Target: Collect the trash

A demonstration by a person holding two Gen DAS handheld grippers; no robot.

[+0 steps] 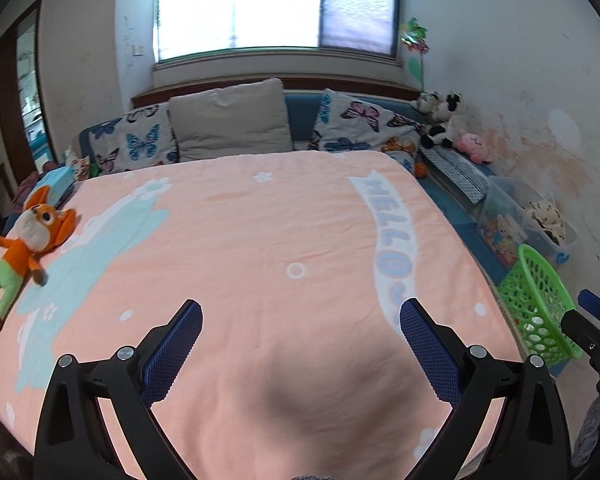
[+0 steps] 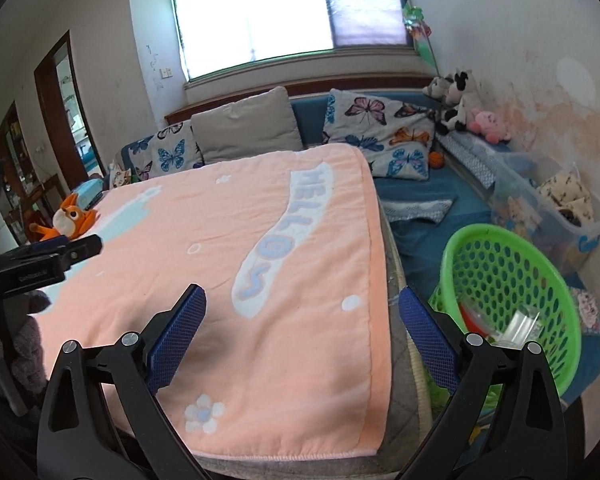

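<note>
Peach blanket (image 2: 260,240) (lettered "HELLO"), green basket (image 2: 512,264), both grippers spread

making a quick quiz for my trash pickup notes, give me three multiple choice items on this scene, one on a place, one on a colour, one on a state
1. Where does the fox plush lie?
A. on the peach blanket, toward its left edge
B. inside the basket
C. on the window sill

2. What colour is the perforated basket?
A. red
B. green
C. white

3. What state is the right hand-held gripper in?
A. shut on a bottle
B. shut on the blanket
C. open, holding nothing

Answers:
1. A: the left wrist view shows it lying on the peach blanket near the left edge.
2. B: its holed wall is bright green in both views.
3. C: its blue pads stand wide apart with only bedding between them.
</note>
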